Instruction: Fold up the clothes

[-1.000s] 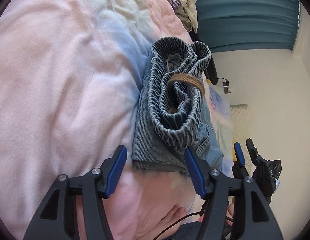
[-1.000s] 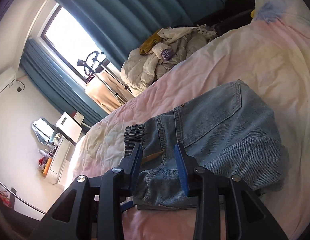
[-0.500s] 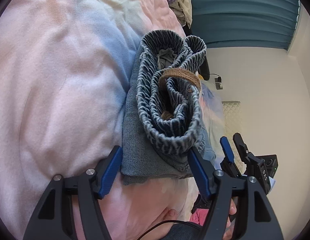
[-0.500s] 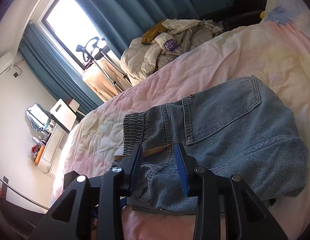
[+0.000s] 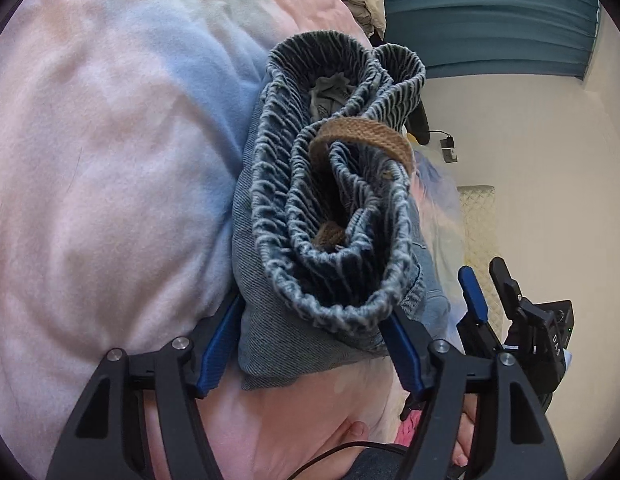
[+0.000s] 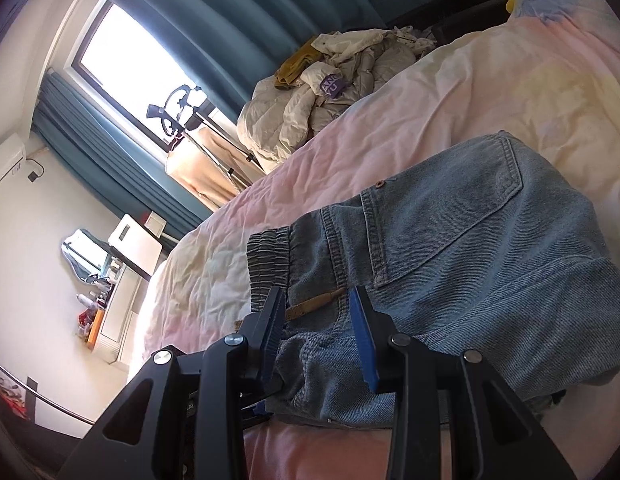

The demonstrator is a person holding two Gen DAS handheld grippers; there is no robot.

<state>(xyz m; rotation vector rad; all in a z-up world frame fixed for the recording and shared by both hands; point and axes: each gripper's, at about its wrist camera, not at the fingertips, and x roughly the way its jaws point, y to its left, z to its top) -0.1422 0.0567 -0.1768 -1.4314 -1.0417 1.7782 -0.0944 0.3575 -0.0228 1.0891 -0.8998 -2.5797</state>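
Note:
Folded blue denim shorts (image 5: 326, 232) lie on the pink bed cover (image 5: 109, 184), with the ruched elastic waistband and a brown drawstring facing the left wrist camera. My left gripper (image 5: 314, 344) is open, its jaws on either side of the near end of the bundle. In the right wrist view the shorts (image 6: 450, 264) show a back pocket. My right gripper (image 6: 318, 320) is open, its jaws straddling the front edge of the shorts near the drawstring. The right gripper also shows in the left wrist view (image 5: 490, 292), at the right beside the bundle.
A heap of pale jackets (image 6: 330, 92) lies at the far end of the bed. Teal curtains (image 6: 237, 12) and a bright window (image 6: 137, 64) stand behind. A dresser with a mirror (image 6: 109, 276) is at the left. A white wall (image 5: 530, 160) lies beyond the bed edge.
My left gripper has moved forward, so its jaws now flank the near end of the shorts. My right gripper has moved slightly closer to the front edge of the shorts.

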